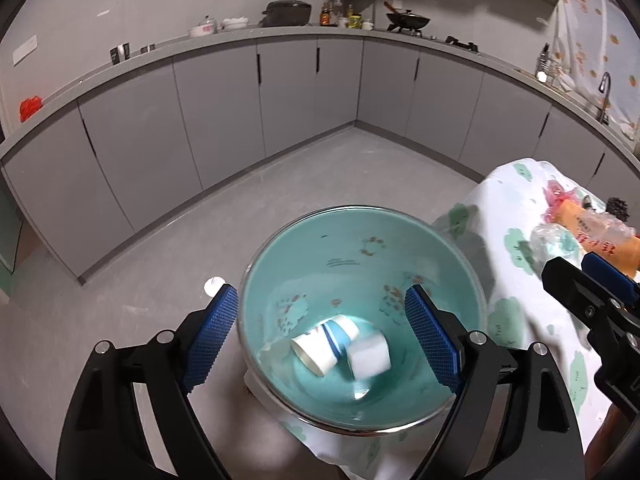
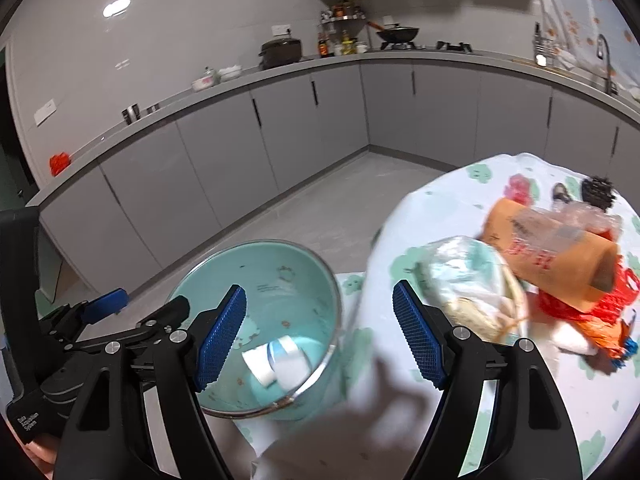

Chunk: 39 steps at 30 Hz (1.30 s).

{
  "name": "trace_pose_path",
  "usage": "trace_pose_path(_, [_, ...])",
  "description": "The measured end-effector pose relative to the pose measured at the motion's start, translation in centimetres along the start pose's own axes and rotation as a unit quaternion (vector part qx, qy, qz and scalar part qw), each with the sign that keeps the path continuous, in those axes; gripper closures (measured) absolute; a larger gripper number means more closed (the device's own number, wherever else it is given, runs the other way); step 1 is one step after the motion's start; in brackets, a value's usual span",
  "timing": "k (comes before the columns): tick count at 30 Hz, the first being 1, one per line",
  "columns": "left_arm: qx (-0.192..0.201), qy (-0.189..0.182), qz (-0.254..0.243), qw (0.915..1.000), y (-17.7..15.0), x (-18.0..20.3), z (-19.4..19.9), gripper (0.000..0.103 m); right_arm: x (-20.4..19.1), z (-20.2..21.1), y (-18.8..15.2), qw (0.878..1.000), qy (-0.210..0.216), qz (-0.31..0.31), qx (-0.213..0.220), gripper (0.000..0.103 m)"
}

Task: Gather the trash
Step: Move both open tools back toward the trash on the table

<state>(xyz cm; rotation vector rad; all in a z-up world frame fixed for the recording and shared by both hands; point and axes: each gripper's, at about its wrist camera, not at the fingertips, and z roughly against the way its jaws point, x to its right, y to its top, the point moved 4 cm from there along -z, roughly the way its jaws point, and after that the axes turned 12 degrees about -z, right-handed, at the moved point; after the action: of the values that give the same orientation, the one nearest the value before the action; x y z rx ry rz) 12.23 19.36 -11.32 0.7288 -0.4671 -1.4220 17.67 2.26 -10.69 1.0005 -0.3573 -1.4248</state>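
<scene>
A teal bin point(image 1: 360, 256) with a metal rim sits by the table edge; two white-and-blue paper cups point(image 1: 324, 344) lie in its bottom. It also shows in the right wrist view point(image 2: 280, 276) with the cups point(image 2: 276, 360). My left gripper point(image 1: 320, 340) is open and empty above the bin mouth. My right gripper point(image 2: 320, 340) is open and empty, between the bin and a trash pile: a crumpled clear plastic bag point(image 2: 468, 284), an orange paper tube point(image 2: 552, 256) and a red wrapper point(image 2: 600, 308).
The table has a white cloth with green clouds point(image 2: 440, 200). A dark pinecone-like object point(image 2: 598, 192) sits at its far side. Grey kitchen cabinets point(image 1: 224, 120) line the room beyond a grey floor point(image 1: 280, 200).
</scene>
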Motion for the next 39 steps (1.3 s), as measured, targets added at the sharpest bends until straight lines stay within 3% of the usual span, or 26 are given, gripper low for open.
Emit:
trace_pose_path(7, [0.009,-0.014,-0.022,0.9996,0.5,2.4,1.1,0.019,2.5,2.0,0.1,1.000,-0.019,-0.017,0.015,0.028])
trace_pose_path(19, [0.023,-0.061,-0.079,0.9948,1.1,9.6,2.3,0.019,11.1,6.4,-0.2,0.991,-0.095,-0.075,0.051,0.028])
trace_pose_path(39, [0.024,-0.136,-0.131,0.9818,3.2,21.4,0.2,0.019,24.8,12.0,-3.8,0.958,-0.204,-0.191,0.063,0.028])
